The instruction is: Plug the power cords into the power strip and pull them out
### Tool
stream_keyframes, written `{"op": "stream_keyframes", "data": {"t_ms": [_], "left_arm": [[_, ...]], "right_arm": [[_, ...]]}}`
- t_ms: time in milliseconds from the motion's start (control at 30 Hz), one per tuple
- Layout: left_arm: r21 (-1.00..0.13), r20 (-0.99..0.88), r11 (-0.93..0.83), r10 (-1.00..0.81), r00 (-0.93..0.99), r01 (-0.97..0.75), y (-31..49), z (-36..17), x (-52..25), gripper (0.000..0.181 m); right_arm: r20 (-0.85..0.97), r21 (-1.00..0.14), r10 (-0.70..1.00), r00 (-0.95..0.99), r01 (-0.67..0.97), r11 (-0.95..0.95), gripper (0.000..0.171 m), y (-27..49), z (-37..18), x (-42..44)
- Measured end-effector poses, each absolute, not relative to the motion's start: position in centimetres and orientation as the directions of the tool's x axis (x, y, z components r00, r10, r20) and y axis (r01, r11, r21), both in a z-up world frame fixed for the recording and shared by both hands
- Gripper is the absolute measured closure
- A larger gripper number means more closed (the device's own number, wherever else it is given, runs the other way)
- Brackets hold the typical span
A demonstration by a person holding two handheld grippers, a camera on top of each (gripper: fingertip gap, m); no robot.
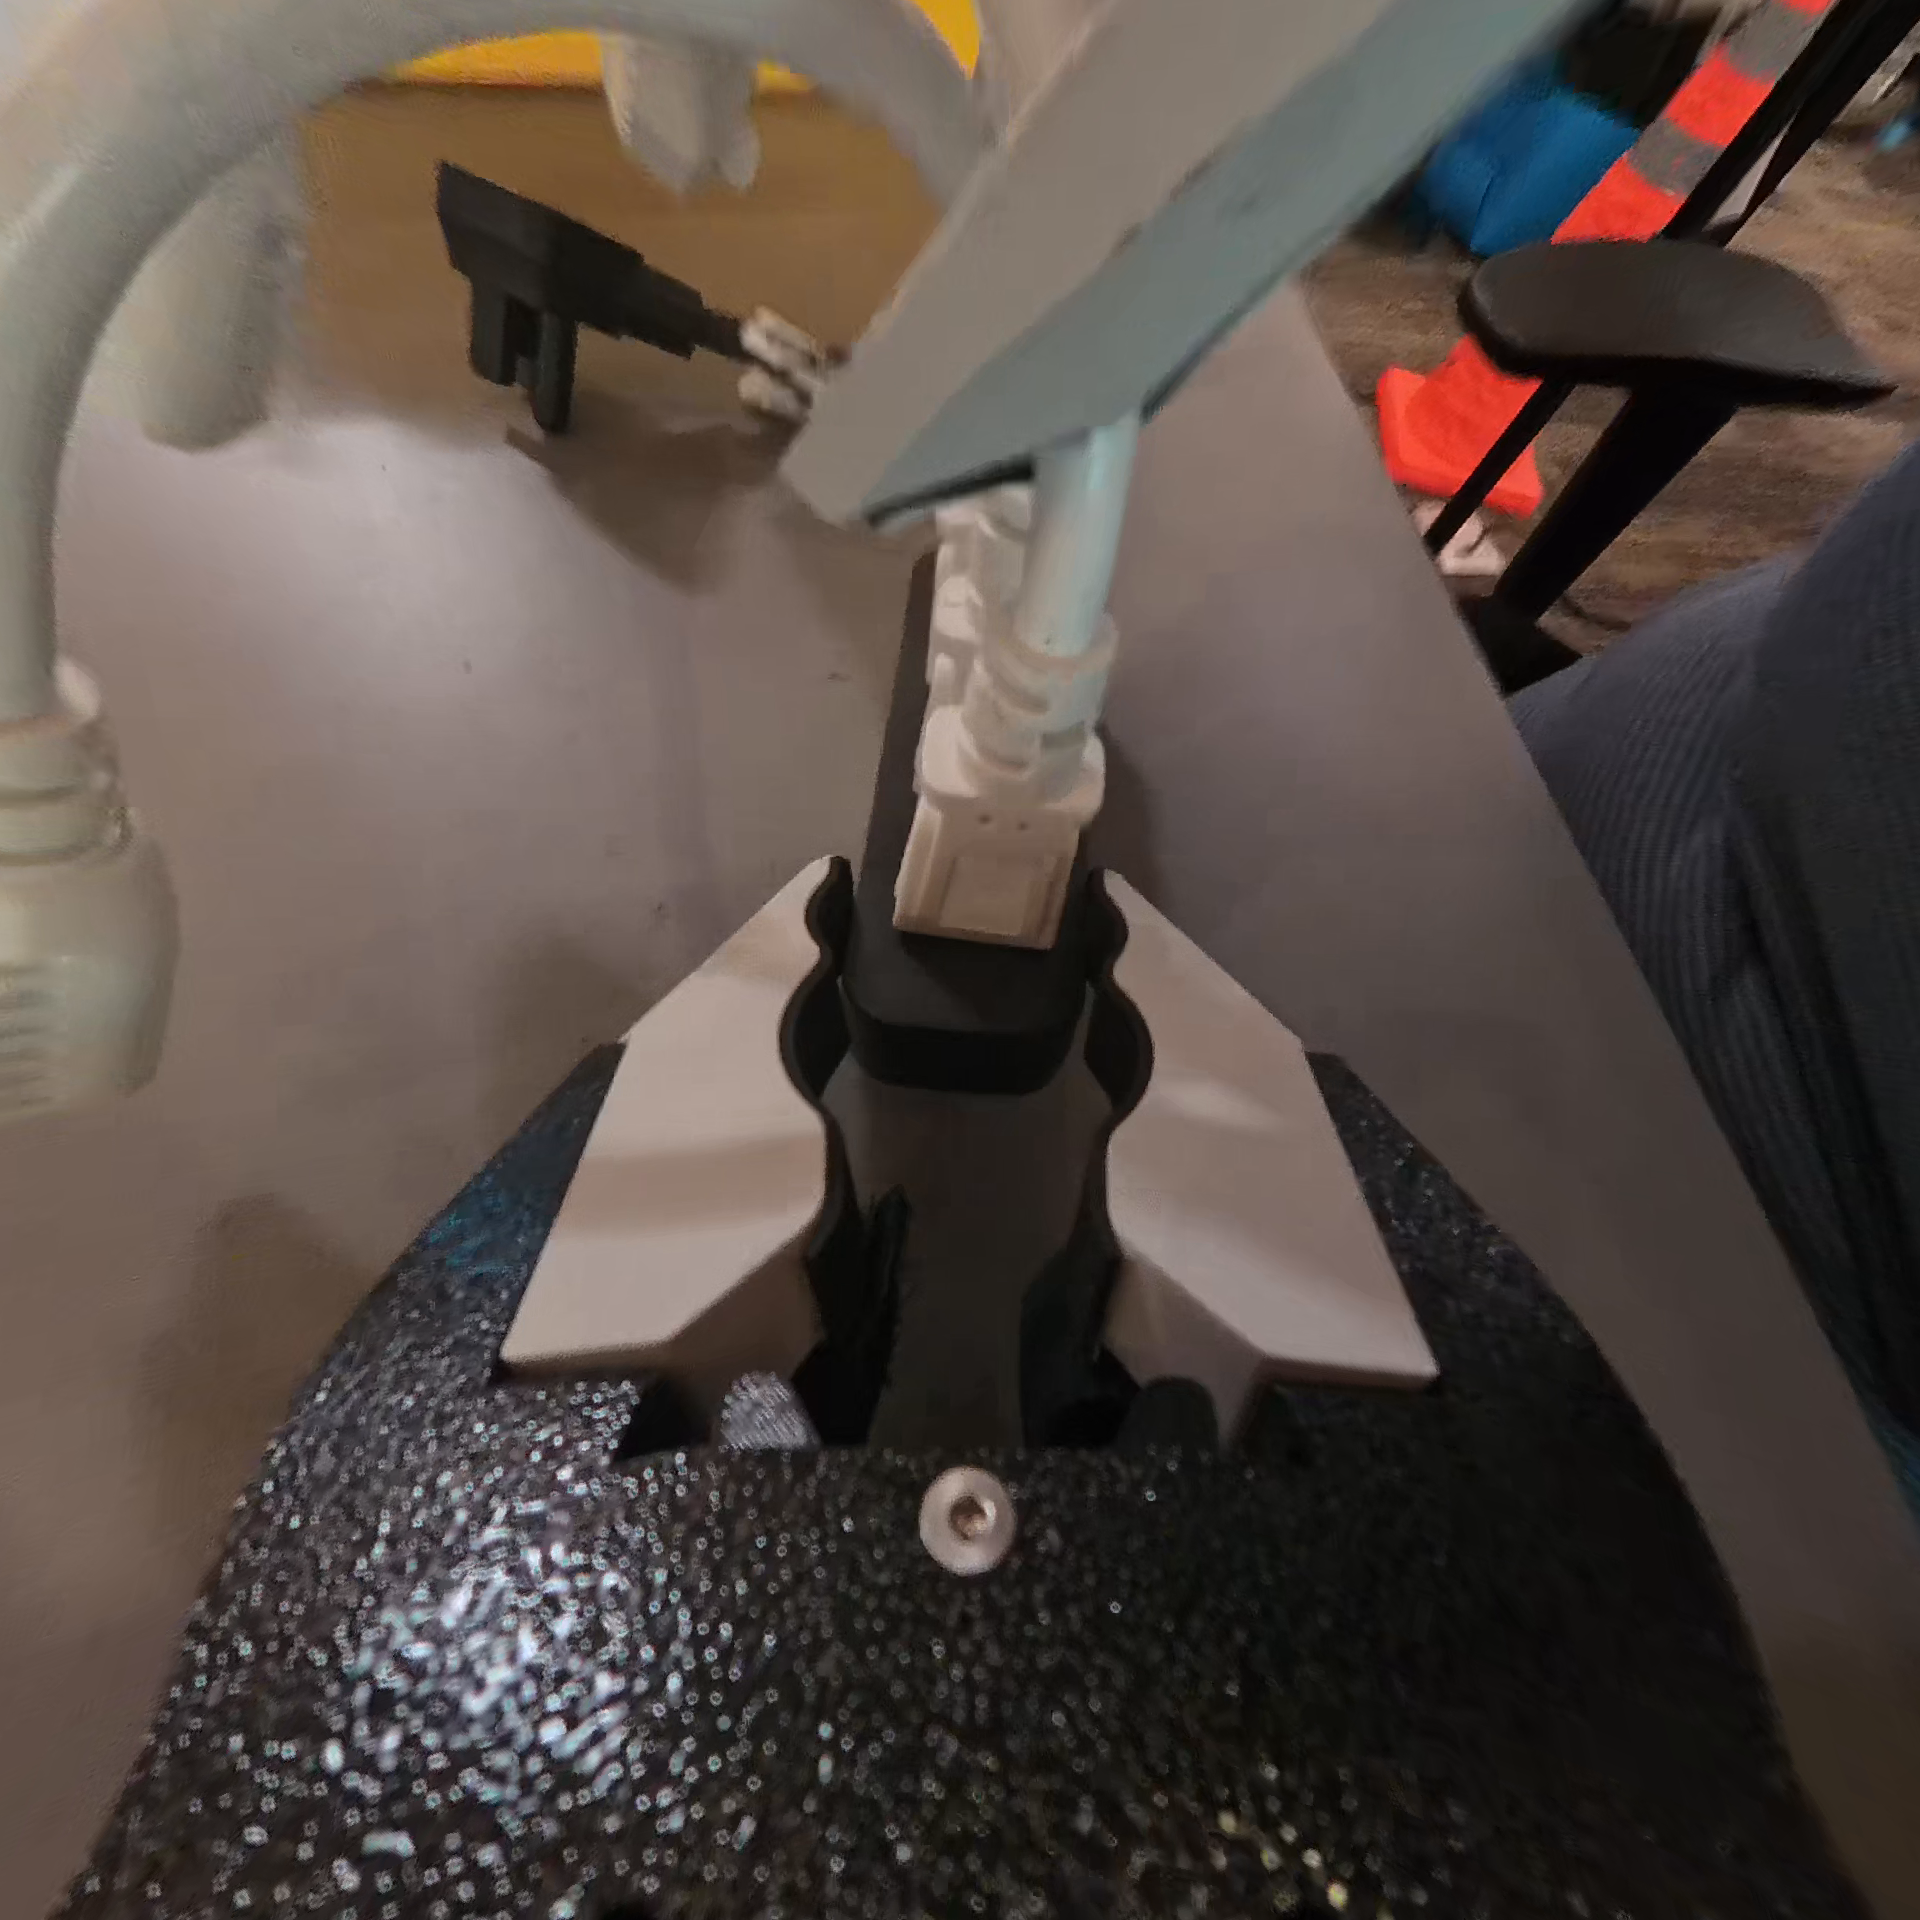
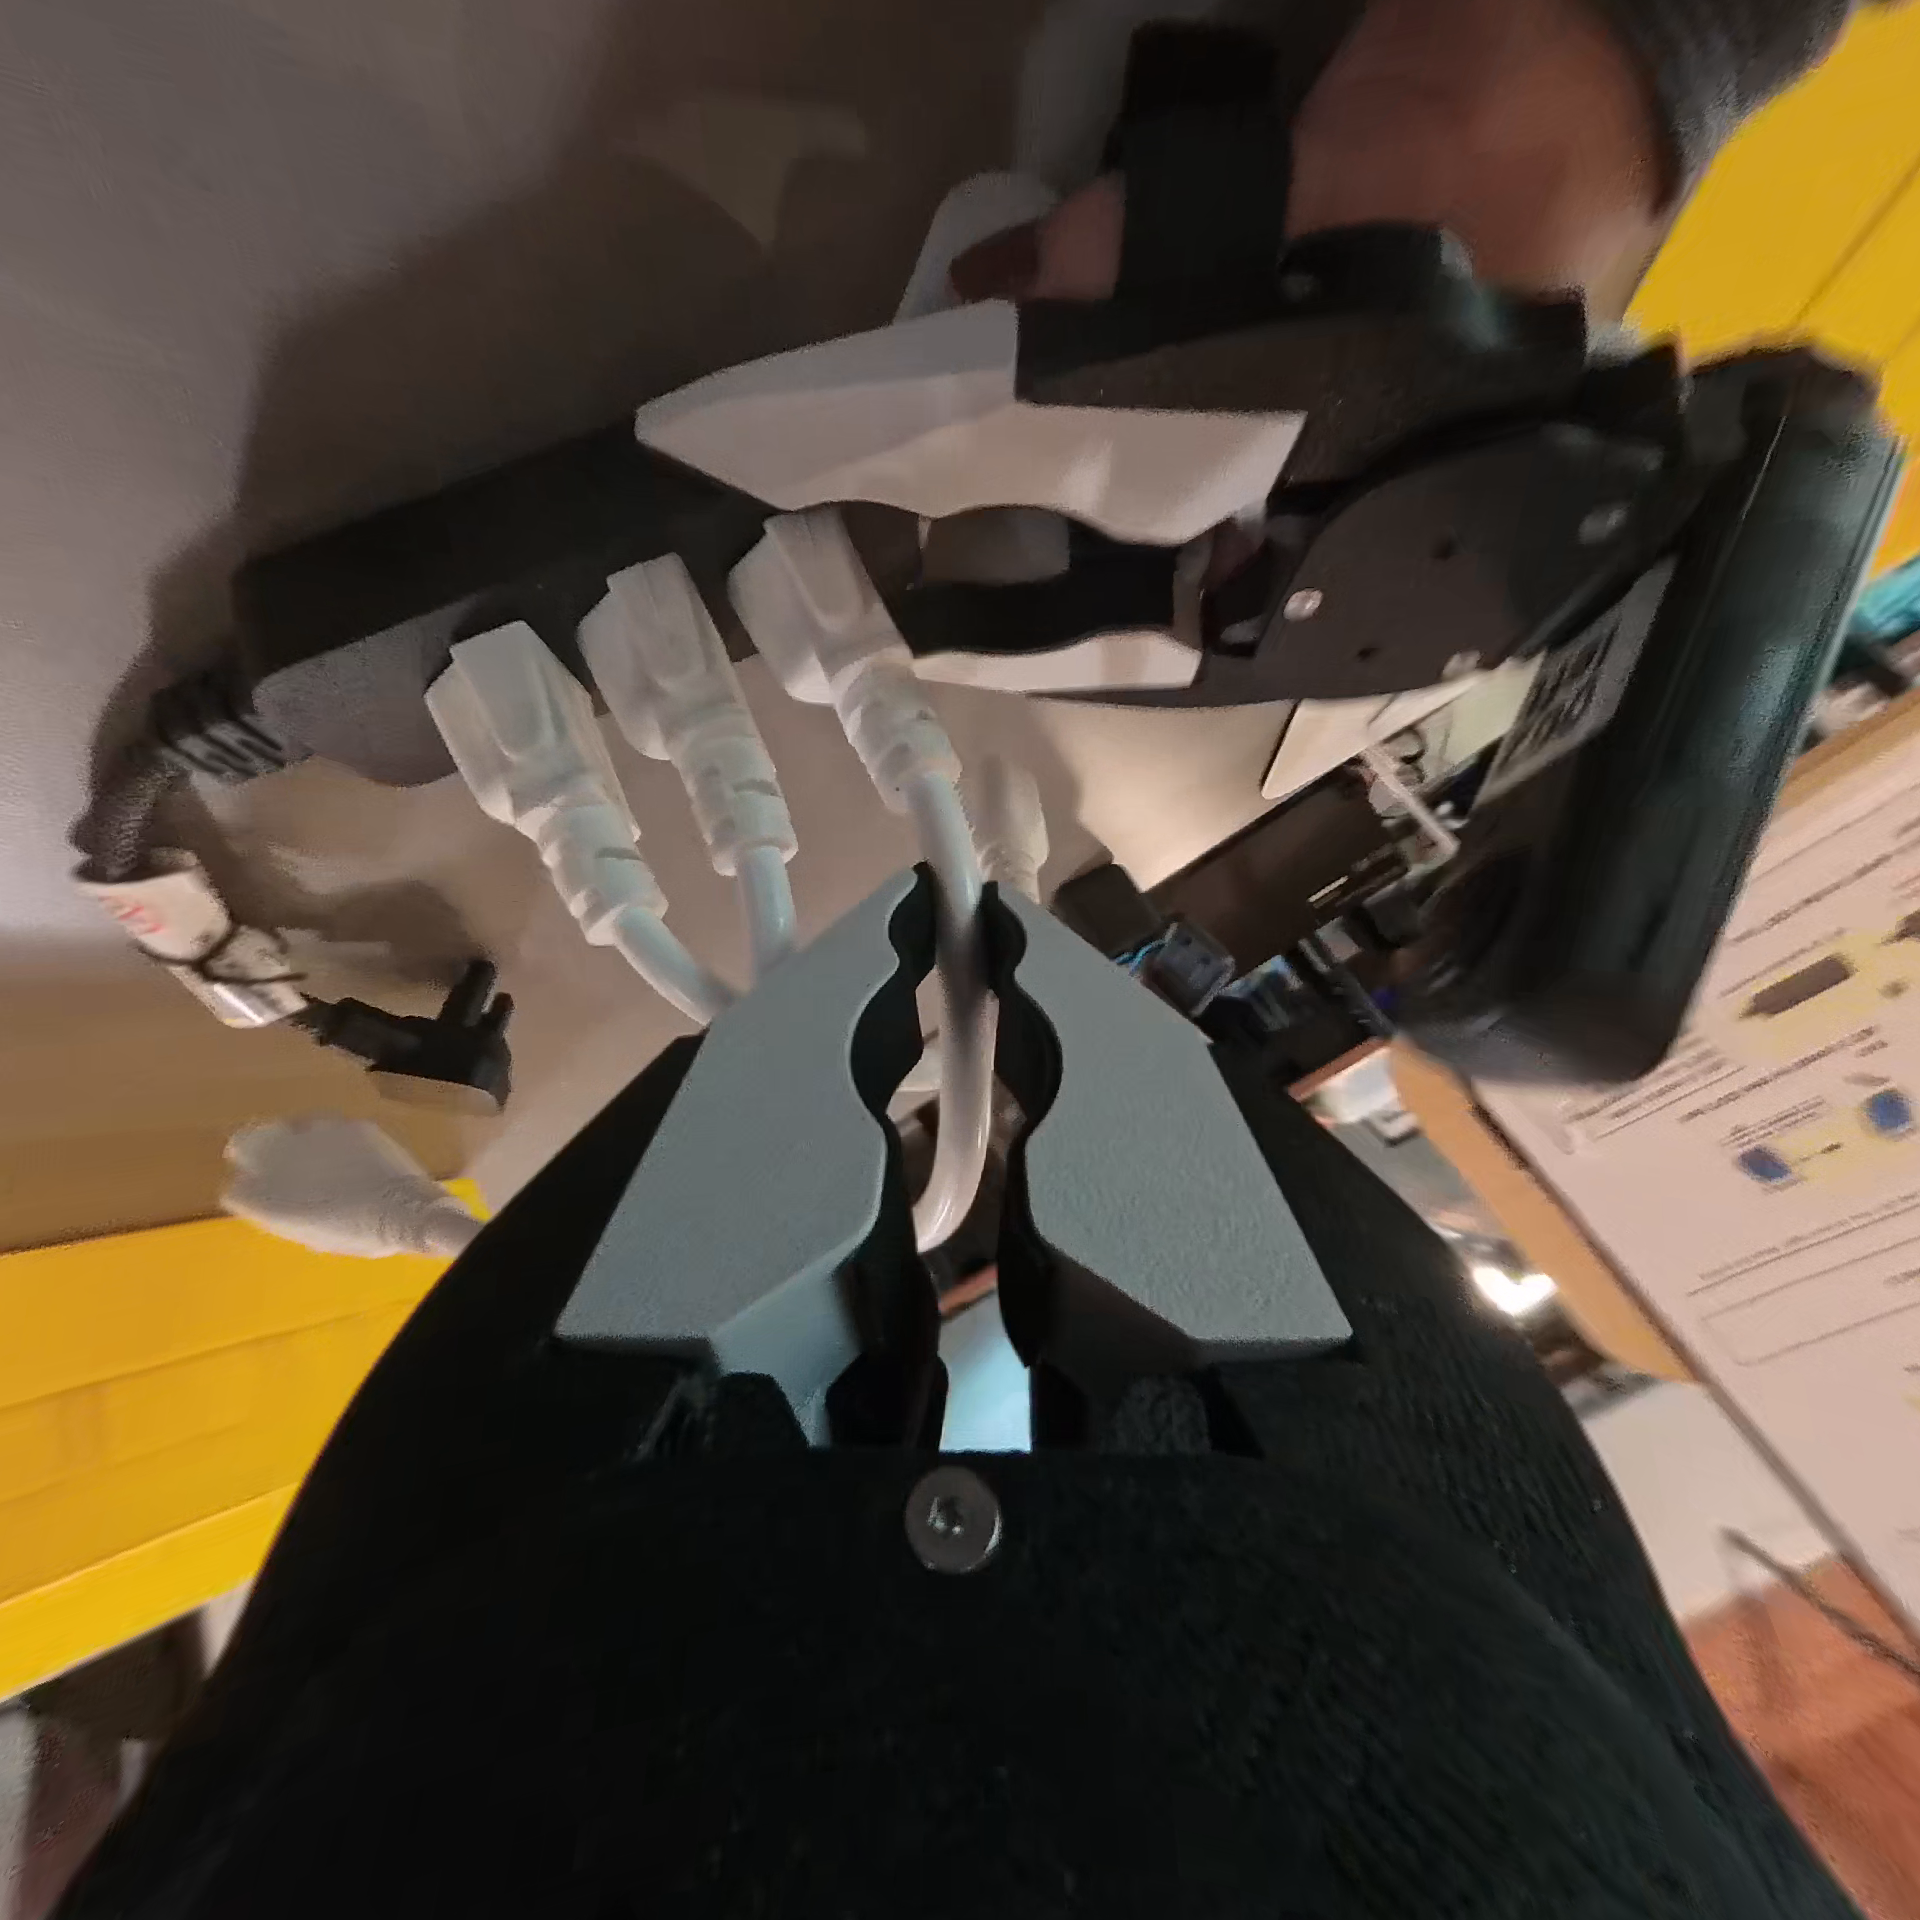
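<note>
The fingers point(image 1: 961, 992) of the left gripper are clamped on the near end of the black power strip point(image 1: 961, 1023), low in the centre of the left wrist view, pinning it to the grey counter point(image 1: 416, 779). The strip's long axis runs straight away from them, up the frame. In the right wrist view the right gripper's fingers point(image 2: 961, 914) are nipped together on a white power cord point(image 2: 961, 1049) just behind its plug point(image 2: 831, 623), which sits in the strip point(image 2: 416, 582) at the right of a row of three white plugs. The left gripper point(image 2: 1039, 540) shows there at upper right, gripping the strip's end beside that plug. A fourth white plug point(image 2: 322, 1174) lies loose at lower left. The cord leads from the plug directly back into the right fingers, so the right gripper is placed for any pull, which would likely go along the plug's own axis, away from the strip, while the left holds the strip down.
</note>
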State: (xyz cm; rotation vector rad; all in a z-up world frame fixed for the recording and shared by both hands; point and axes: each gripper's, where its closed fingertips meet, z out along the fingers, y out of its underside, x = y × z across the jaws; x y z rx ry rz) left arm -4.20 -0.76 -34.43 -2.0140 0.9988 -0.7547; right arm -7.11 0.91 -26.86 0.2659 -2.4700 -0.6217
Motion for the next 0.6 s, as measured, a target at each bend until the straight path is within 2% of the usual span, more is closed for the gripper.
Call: {"op": "stream_keyframes", "data": {"t_ms": [33,67,100,133,233,300,367,433,500,600], "left_arm": [[-0.793,0.136,-0.411,-0.839,0.527,-0.449,-0.8,-35.3,-4.1,0.138],[-0.79,0.051,-0.36,-0.846,0.531,-0.497,-0.6,-35.5,-4.0,0.138],[-0.791,0.041,-0.351,-0.847,0.53,-0.5,-0.7,-35.5,-4.0,0.138],[-0.794,0.066,-0.37,-0.842,0.536,-0.483,-0.8,-35.4,-4.1,0.138],[-0.832,0.145,-0.404,-0.819,0.555,-0.379,-0.4,-34.3,-4.3,0.138],[-0.805,0.109,-0.398,-0.827,0.551,-0.439,-0.4,-35.1,-4.0,0.138],[-0.792,0.042,-0.361,-0.837,0.546,-0.493,-0.5,-35.5,-3.8,0.138],[-0.795,0.067,-0.38,-0.829,0.555,-0.472,-0.6,-35.4,-4.1,0.138],[-0.812,0.125,-0.409,-0.819,0.56,-0.417,-0.5,-34.9,-4.0,0.138],[-0.792,0.043,-0.364,-0.835,0.549,-0.491,-0.5,-35.6,-3.6,0.138]], "right_arm": [[0.466,0.522,-0.368,-0.805,-0.086,0.848,0.165,0.3,-27.4,-7.3],[0.446,0.56,-0.431,-0.784,-0.13,0.818,0.164,-0.4,-27.6,-7.5],[0.437,0.558,-0.439,-0.785,-0.147,0.817,0.164,-0.6,-27.6,-7.5],[0.45,0.524,-0.387,-0.805,-0.113,0.844,0.164,-0.2,-27.6,-7.4],[0.496,0.528,-0.35,-0.795,-0.045,0.848,0.165,1.2,-26.5,-7.0],[0.511,0.5,-0.314,-0.8,-0.02,0.866,0.163,0.5,-27.2,-6.9],[0.529,0.527,-0.354,-0.771,-0.028,0.85,0.163,-0.7,-27.4,-7.7],[0.568,0.454,-0.265,-0.779,0.029,0.89,0.163,-0.1,-27.4,-7.3],[0.592,0.488,-0.289,-0.752,0.049,0.871,0.162,0.7,-26.8,-6.8],[0.58,0.529,-0.357,-0.732,0.004,0.849,0.162,-0.6,-27.3,-7.2]]}}
